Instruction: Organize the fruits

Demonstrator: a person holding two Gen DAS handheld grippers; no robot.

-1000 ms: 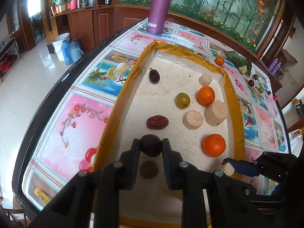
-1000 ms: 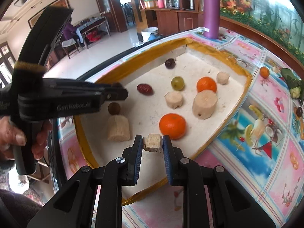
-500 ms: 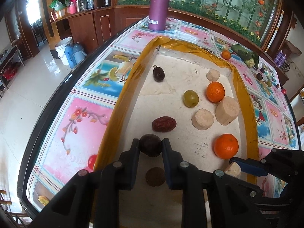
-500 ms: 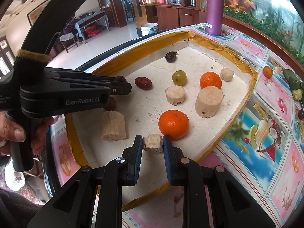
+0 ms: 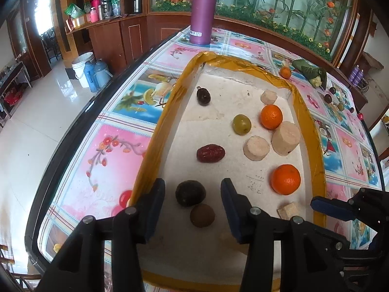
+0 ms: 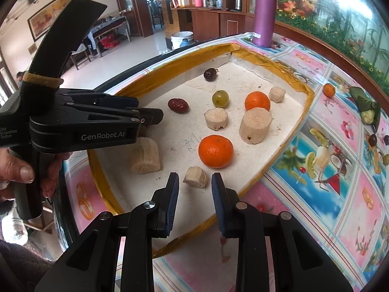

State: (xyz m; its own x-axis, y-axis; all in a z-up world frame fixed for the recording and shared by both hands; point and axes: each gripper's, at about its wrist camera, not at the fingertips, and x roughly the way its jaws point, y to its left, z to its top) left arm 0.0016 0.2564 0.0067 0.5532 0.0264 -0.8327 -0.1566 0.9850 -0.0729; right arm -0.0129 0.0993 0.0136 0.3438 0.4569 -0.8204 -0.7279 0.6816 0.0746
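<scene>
So both hand-held grippers are over the foam tray (image 5: 167,112) with the yellow taped rim, which sits on the worktop (image 5: 116,146) with that loud fruit-print cloth. The left hand-held gripper (image 5: 192,202) has its jaws opening right now, and the dark round fruit (image 5: 190,193) sits on the tray floor between them with clear gaps on both sides, so nothing is gripped. A smaller brown fruit (image 5: 202,215) lies touching it on the near side. Same story on the right: the right hand-held gripper (image 6: 194,189) has its jaws opening too, with a small sugarcane chunk (image 6: 196,177) resting on the tray just ahead of the pads, not pinched. Near it there's an orange (image 6: 215,151) and a bigger cane piece (image 6: 145,155) off to the left side. Farther up the tray you get a red date (image 5: 210,153), a green grape (image 5: 241,124), a second orange (image 5: 271,116), a few more pale cane rounds and a dark grape (image 5: 203,96) near the far corner. A purple flask (image 5: 201,9) stands on the worktop beyond the tray.
</scene>
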